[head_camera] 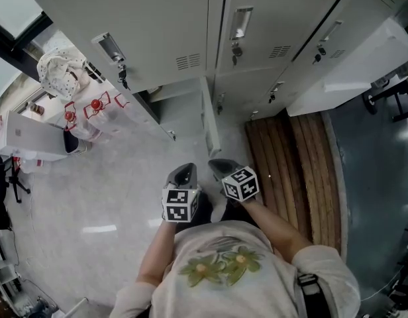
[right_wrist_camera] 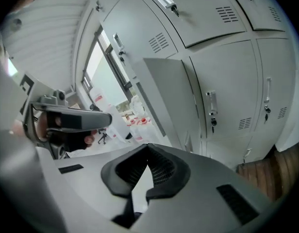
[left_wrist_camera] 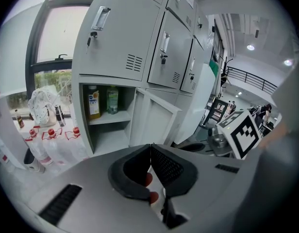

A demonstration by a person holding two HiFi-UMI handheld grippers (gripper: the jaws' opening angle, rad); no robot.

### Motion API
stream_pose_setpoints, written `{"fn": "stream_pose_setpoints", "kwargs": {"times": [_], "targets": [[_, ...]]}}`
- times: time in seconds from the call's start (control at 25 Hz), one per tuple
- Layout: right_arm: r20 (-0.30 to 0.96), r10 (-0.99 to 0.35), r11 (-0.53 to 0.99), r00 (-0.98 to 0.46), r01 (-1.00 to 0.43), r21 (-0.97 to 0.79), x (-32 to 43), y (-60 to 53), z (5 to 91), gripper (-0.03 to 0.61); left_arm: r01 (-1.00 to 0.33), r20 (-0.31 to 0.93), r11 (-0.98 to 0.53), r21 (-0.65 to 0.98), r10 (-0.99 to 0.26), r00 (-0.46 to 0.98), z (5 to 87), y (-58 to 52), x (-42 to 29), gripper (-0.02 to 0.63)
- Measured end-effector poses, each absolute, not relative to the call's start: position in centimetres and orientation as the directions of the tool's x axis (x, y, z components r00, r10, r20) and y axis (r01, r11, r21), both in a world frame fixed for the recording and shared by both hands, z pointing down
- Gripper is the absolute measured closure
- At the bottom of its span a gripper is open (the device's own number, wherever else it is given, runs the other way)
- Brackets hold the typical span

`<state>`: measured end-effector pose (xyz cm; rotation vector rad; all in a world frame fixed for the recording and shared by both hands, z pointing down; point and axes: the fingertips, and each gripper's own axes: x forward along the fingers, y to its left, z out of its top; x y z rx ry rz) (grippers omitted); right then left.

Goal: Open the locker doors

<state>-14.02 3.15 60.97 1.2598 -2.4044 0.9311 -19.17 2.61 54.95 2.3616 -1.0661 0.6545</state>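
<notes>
Grey lockers fill the wall ahead of both tools, above a pale floor. On that side the left tool is clenched, jaws tip to tip with nothing gripped. Just beside it, not touching, the right tool is likewise clenched and empty. One lower locker door stands open ahead of the left tool, clear of both tools. In the compartment to its left, a shelf carries a yellow bottle and a green bottle. Above and right of the tools, the other doors are closed, with keys in their locks. Red-capped water bottles stand on the floor, left of the left tool.
</notes>
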Motion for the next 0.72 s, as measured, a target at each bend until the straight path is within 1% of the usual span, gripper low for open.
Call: {"fn": "stream_pose_setpoints", "kwargs": {"times": [0.12, 0.24, 0.4, 0.52, 0.72], "targets": [[0.432, -0.637, 0.471, -0.639, -0.766, -0.438, -15.4, 3.6, 57.9, 0.549, -0.779, 0.575, -0.586, 0.221, -0.567, 0.589, 54.1, 2.6, -19.0, 0.583], [0.376, -0.636, 0.522, -0.674, -0.735, -0.433, -16.3, 4.0, 55.4, 0.549, -0.767, 0.525, -0.586, 0.26, -0.581, 0.622, 52.6, 2.6, -18.7, 0.583], [0.328, -0.625, 0.585, -0.708, -0.704, -0.404, -16.5, 4.5, 52.7, 0.549, -0.749, 0.451, -0.587, 0.307, -0.604, 0.657, 50.2, 2.6, -18.5, 0.584], [0.298, -0.611, 0.613, -0.733, -0.677, -0.407, -16.0, 4.7, 51.1, 0.549, -0.754, 0.424, -0.589, 0.29, -0.628, 0.653, 48.9, 2.4, -18.5, 0.584], [0.243, -0.58, 0.656, -0.778, -0.622, -0.428, -14.4, 5.0, 48.8, 0.549, -0.766, 0.396, -0.56, 0.315, -0.656, 0.642, 47.4, 1.9, -17.7, 0.584]]}}
